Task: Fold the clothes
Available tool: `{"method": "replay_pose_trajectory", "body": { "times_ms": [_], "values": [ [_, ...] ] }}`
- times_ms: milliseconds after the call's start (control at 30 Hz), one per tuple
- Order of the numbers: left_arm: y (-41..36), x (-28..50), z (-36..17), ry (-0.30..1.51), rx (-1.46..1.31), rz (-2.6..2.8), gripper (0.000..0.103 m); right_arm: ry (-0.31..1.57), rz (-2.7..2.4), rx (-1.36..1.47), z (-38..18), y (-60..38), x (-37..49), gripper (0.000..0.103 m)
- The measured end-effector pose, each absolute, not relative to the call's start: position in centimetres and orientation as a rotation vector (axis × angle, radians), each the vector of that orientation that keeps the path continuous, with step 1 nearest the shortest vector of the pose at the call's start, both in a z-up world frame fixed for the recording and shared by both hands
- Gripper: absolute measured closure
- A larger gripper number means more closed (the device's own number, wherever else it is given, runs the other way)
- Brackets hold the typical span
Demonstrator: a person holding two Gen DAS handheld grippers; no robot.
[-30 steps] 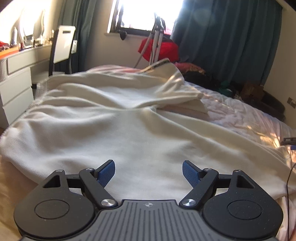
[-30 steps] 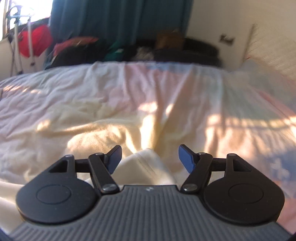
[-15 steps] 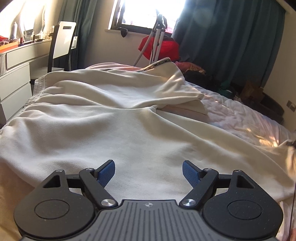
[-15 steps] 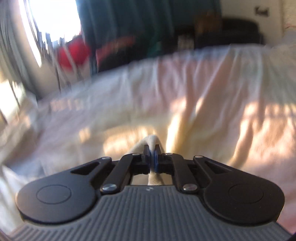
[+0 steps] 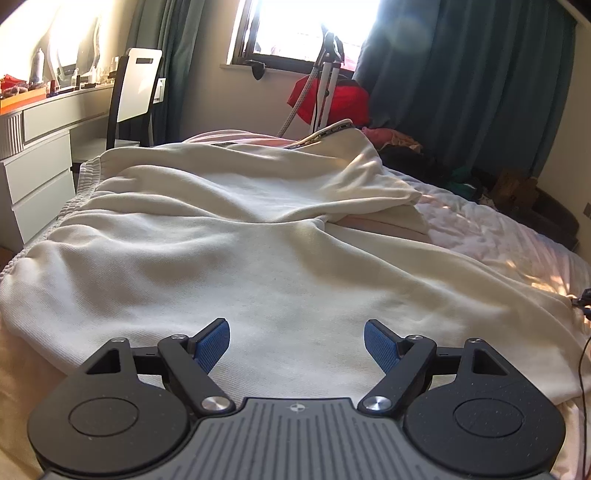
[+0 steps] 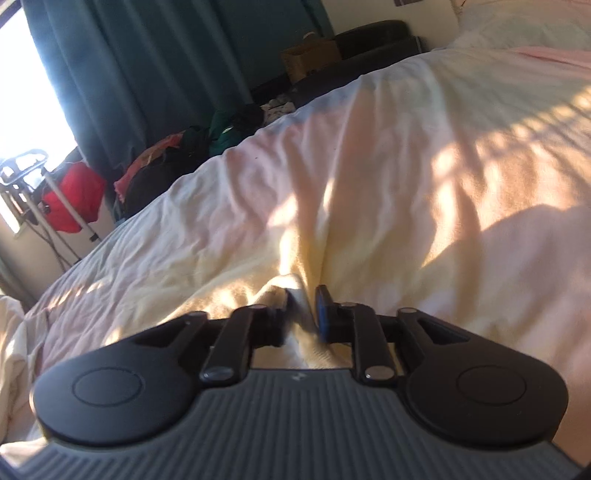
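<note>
While sunlight streaks across the bed [image 6: 424, 155], left gripper [image 5: 297, 341] hovering low over the cream garment [image 5: 258, 266], blue-padded fingers [image 5: 212, 345] spread wide apart with nothing between them. Garment sprawled across the near side of the bed, ribbed hem [image 5: 79, 192] running along the left edge, upper half bunched into soft folds, a patterned collar edge [image 5: 332, 129] poking up at the far end. Over on the right — right gripper [image 6: 301, 314] tilted, fingers [image 6: 325, 314] drawn nearly together around a ridge of cream fabric, a narrow strip of cloth showing in the gap; pads seem to press the fold, though slight blur leaves full contact hard to confirm. Pinched corner of the garment lifted a little off the pale bedsheet [image 6: 221, 229], rest of the cloth trailing back beneath the gripper body. Beyond the bed, teal curtains [image 5: 461, 85] hanging beside a bright window [image 5: 306, 29], a white chair [image 5: 136, 85] pushed up to a drawer unit [image 5: 37, 173], a red cloth [image 5: 332, 99] draped on a metal stand [image 5: 325, 85]. Dark pile of clothes [image 6: 192, 151] heaped on the floor along the far side of the bed — colours mixed, items not separable.
</note>
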State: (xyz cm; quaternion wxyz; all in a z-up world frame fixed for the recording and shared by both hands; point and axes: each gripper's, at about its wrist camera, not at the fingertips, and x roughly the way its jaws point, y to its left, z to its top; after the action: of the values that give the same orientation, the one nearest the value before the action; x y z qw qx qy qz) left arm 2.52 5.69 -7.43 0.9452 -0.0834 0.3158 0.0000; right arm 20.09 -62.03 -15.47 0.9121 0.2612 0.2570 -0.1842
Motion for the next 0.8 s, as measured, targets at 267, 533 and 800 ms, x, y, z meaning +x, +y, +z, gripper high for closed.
{"method": "replay_pose_trajectory", "body": {
  "times_ms": [267,533,800],
  "values": [
    [5.3,1.9,-6.9,0.605,-0.128,0.009,0.021,0.435,-0.231,0.41,-11.1,-56.8,17.8,0.016],
    [5.5,-0.2,-5.3,0.527,-0.083,0.064,0.021,0.409,-0.021,0.436,-4.8,-47.3,12.7,0.016],
    [6.4,-2.6,-4.0,0.472,-0.069,0.092,0.021,0.385,0.046,0.434,-1.6,-39.3,8.1,0.016]
  ]
}}
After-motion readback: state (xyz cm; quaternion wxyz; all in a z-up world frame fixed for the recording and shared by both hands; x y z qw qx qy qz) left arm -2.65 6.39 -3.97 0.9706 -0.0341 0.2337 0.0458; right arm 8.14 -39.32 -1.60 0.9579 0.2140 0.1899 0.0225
